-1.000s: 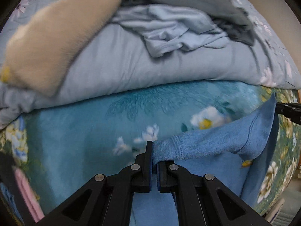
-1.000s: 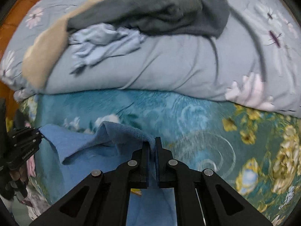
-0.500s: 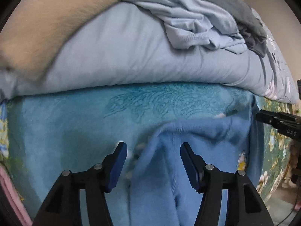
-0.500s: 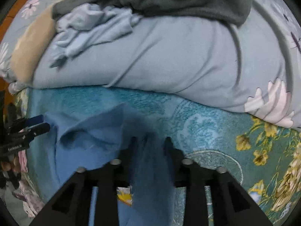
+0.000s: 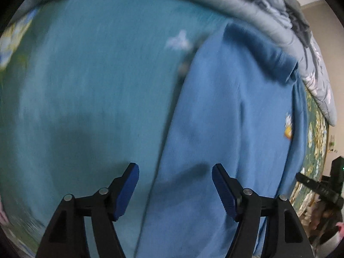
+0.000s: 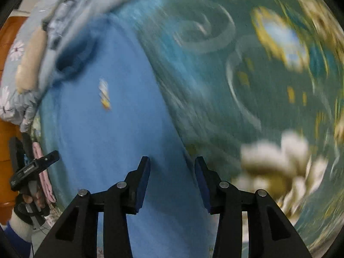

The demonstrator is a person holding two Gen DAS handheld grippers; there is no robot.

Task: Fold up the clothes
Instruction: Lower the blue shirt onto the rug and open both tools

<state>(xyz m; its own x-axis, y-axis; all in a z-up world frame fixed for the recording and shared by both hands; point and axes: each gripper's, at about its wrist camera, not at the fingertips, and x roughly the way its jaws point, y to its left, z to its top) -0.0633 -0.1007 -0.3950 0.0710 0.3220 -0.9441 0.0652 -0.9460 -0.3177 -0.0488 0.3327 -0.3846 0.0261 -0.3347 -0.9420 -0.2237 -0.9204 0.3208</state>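
A blue garment [image 5: 232, 129] with a small yellow motif lies flat on the teal floral bedspread [image 5: 86, 86]. It also shows in the right wrist view [image 6: 111, 139]. My left gripper [image 5: 175, 182] is open and empty, low over the garment's left edge. My right gripper [image 6: 172, 172] is open and empty over the garment's right edge. Both views are motion-blurred. The garment's far end is bunched against the duvet.
A grey-blue duvet [image 5: 268, 21] with loose clothes piled on it lies along the far side of the bed. The other gripper shows at each view's edge: the right one [image 5: 318, 187] and the left one [image 6: 32, 169]. A wooden bed frame [image 6: 8, 34] stands at the left.
Both grippers let go of the blue garment's edge and opened. The garment dropped flat onto the bed. Both cameras tilted down towards the near part of the garment.
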